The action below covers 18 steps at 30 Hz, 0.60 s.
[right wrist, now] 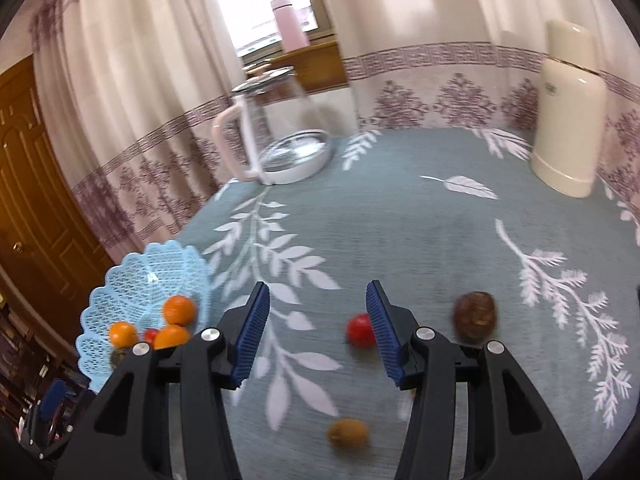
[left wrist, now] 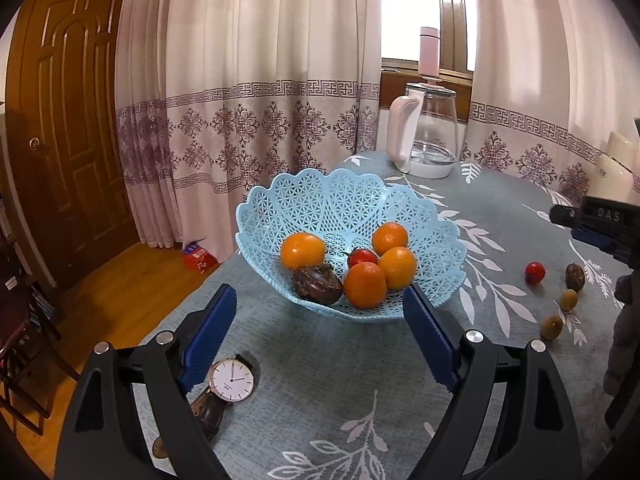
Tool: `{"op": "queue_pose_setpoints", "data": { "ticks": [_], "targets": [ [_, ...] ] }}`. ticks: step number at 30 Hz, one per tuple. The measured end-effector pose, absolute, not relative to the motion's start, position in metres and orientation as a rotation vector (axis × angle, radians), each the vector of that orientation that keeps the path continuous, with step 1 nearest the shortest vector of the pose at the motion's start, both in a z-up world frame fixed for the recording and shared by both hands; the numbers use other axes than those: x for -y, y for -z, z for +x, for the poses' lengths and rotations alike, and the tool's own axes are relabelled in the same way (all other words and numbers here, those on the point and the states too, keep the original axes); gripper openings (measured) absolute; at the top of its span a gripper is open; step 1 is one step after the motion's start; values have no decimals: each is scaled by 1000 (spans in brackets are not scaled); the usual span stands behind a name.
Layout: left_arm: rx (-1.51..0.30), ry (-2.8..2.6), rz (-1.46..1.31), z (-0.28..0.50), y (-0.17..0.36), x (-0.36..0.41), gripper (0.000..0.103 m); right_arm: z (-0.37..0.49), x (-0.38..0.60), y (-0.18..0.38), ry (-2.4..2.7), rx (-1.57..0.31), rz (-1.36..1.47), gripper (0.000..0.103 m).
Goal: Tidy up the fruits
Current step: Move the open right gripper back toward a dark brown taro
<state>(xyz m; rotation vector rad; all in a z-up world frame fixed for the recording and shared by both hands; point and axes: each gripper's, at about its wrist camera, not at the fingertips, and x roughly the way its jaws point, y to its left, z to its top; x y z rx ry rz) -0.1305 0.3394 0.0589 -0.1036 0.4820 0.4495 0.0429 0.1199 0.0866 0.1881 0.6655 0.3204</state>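
Both my tongs are hanging open and empty over the worktop.

My left tongs are gaping wide before the blue lattice basket, which is holding four oranges, a tomato and a dark passion fruit. My right tongs are spreading above a loose tomato, near another passion fruit.

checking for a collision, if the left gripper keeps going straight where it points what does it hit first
Probably the near rim of the light blue lattice plastic fruit basket, sitting directly between the open left gripper; exact depth is unclear.
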Motion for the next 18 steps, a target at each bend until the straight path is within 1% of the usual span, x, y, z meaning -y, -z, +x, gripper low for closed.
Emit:
{"op": "queue_pose_setpoints", "data": {
  "ticks": [10,11,12,13,16,18],
  "targets": [
    [-482,-436,-88,-131,-62,-330,87,47,-70,-73,-214,-683,246,51],
    [-482,-435,-86,-131,-62,-329,87,47,-68,-72,-210,-683,247,52],
    [-481,-433,-84,-131,-62,-328,87,48,-64,-71,-199,-684,250,55],
    [-481,-431,-82,-131,-63,-327,87,49,-62,-70,-189,-681,253,61],
    [-481,-427,-74,-131,-64,-324,88,52,-54,-67,-163,-685,262,62],
    [-482,-423,-69,-130,-64,-322,91,56,-49,-62,-139,-697,260,62]
  ]
}}
